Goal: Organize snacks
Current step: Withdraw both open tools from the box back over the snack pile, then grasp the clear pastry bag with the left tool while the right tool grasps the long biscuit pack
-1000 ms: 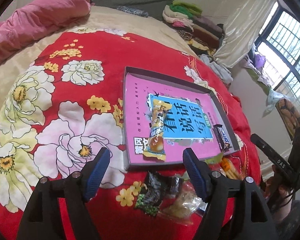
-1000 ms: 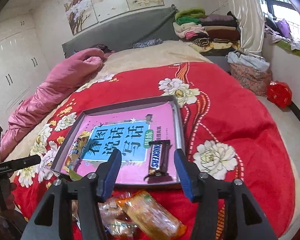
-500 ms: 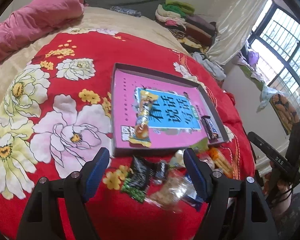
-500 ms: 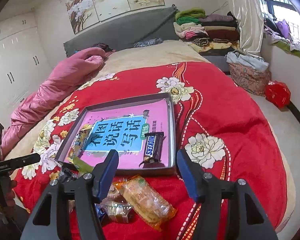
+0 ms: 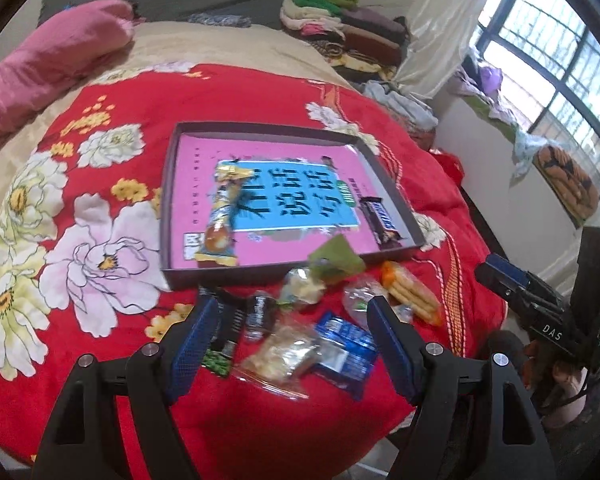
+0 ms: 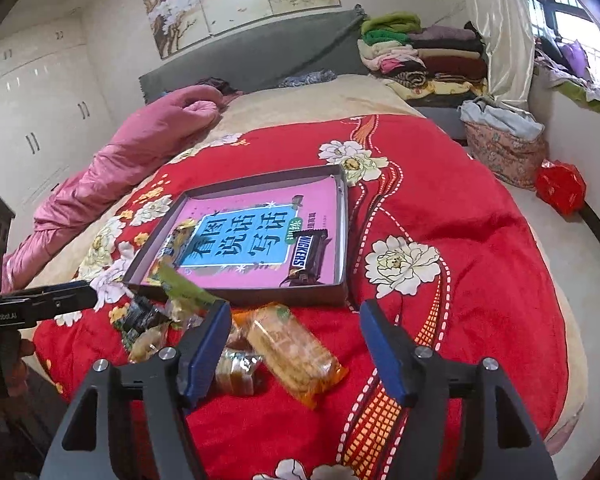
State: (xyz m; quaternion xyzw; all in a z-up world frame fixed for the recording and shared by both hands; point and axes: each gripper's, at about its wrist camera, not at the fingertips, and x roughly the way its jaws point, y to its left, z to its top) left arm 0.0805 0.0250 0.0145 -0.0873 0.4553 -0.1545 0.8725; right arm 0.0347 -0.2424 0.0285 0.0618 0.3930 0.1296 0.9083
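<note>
A shallow dark box [image 5: 168, 216] [image 6: 346, 236] with a pink book cover as its floor lies on the red flowered blanket. Inside it lie a yellow snack pack [image 5: 220, 220] on the left and a Snickers bar [image 5: 380, 220] [image 6: 306, 256] on the right. A heap of loose snacks sits before the box: a blue packet [image 5: 346, 352], a clear bag of pale pieces [image 5: 280, 356], an orange biscuit pack [image 5: 412, 292] [image 6: 296, 352], a green wrapper [image 5: 336, 258] [image 6: 184, 284]. My left gripper [image 5: 292, 344] hangs open over the heap, holding nothing. My right gripper [image 6: 294, 344] is opening above the biscuit pack, with empty jaws.
The bed's near edge runs just below the heap. A pink quilt [image 5: 52, 64] [image 6: 140, 148] lies at the far left, folded clothes [image 6: 420, 52] are stacked by the headboard, and a red bag [image 6: 560, 188] sits on the floor to the right.
Both grippers have drawn back from the box toward the near edge of the bed, so the snack heap now lies under them. The right jaws stand wider apart.
</note>
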